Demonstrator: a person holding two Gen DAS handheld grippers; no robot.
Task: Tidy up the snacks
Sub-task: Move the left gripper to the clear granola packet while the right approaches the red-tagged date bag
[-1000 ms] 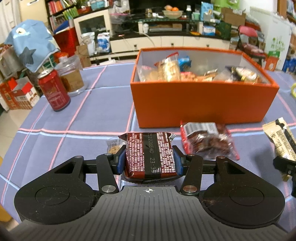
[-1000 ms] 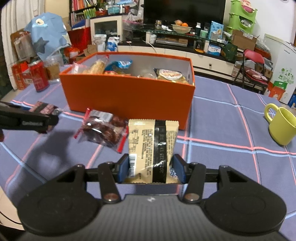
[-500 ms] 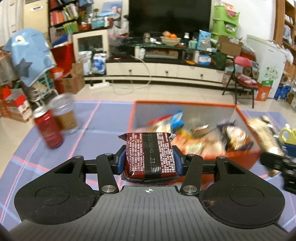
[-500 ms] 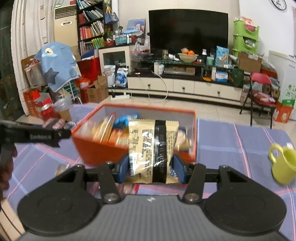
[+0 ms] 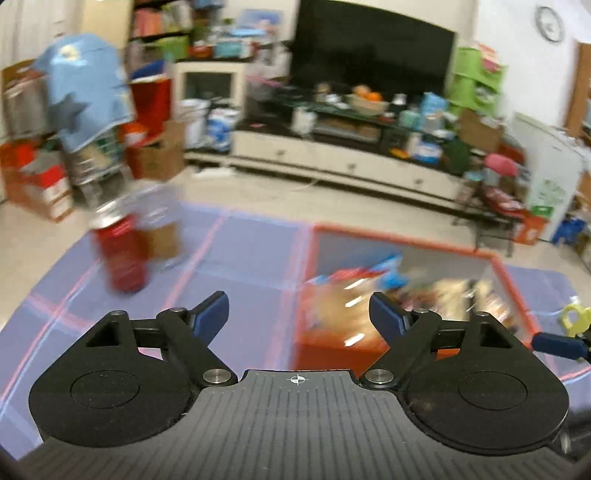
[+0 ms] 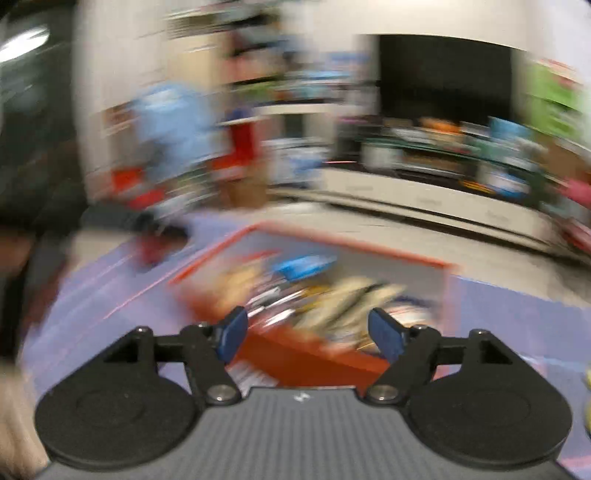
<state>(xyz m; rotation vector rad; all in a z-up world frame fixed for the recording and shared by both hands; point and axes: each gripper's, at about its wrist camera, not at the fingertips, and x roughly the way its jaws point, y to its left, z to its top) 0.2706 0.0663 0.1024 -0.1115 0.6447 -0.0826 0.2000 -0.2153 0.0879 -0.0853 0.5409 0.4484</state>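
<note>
Both packets gone, jaws just sprung wide, empty, above orange box (image 5: 332, 354) seemingly snack-filled.

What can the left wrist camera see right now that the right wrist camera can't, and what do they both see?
Only the left wrist view shows the red can, the clear jar behind it, a wall clock and a yellow mug at the right edge.

Only the right wrist view, badly blurred, shows a snack packet on the cloth in front of the box and a dark shape at its left edge that I cannot identify.

Both show the orange box of snacks, the purple checked tablecloth, the television, and their own gripper's fingers just opened with nothing between them.
</note>
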